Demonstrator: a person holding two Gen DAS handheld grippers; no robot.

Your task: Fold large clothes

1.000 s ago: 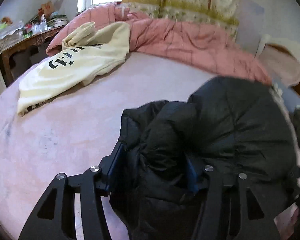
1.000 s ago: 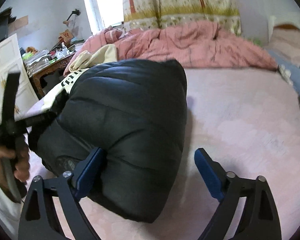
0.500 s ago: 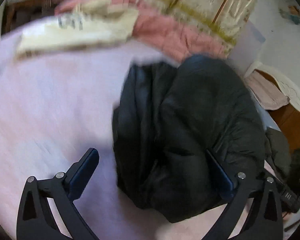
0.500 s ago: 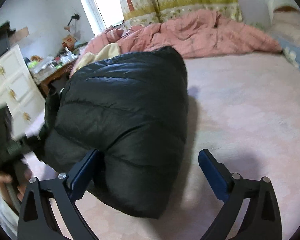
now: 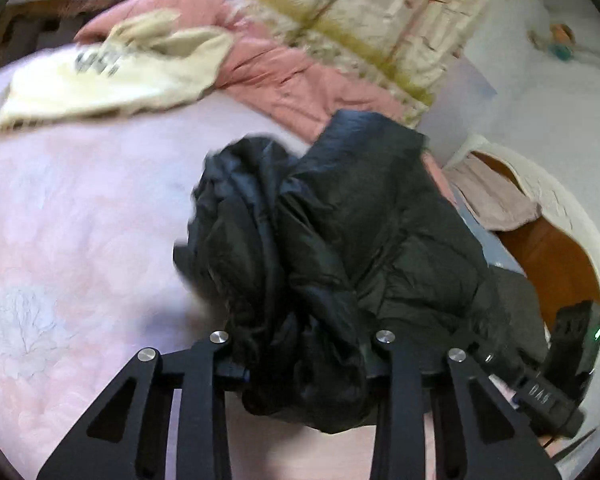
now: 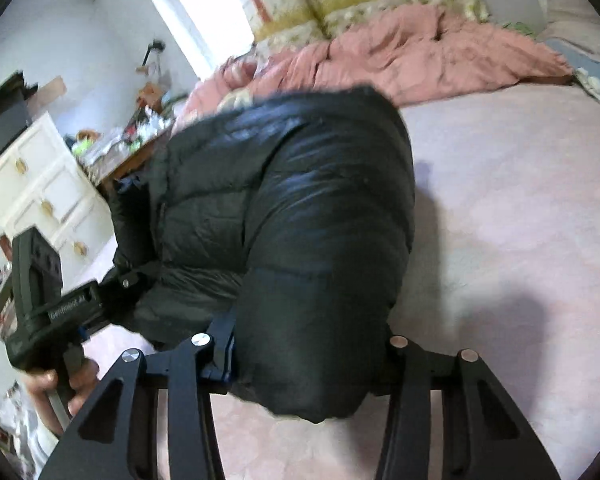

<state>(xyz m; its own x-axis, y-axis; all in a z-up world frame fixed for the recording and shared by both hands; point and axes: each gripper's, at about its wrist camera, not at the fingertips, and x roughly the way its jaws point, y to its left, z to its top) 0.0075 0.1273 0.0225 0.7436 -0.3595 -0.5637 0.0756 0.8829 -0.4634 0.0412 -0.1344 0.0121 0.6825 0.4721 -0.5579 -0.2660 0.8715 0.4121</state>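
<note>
Black jacket (image 5: 340,240) lies bunched on the pink bed (image 5: 80,220), toward its near edge. Left tongs (image 5: 300,360) are clamped on a crumpled fold at one end of the jacket. Right tongs (image 6: 300,356) are clamped on the padded bulk at the other end; a blue pad (image 6: 226,344) presses into the fabric. A cream sweatshirt (image 5: 112,76) lies toward the bed's far left corner, touching a pink quilt (image 5: 300,80) heaped along the far edge.
</note>
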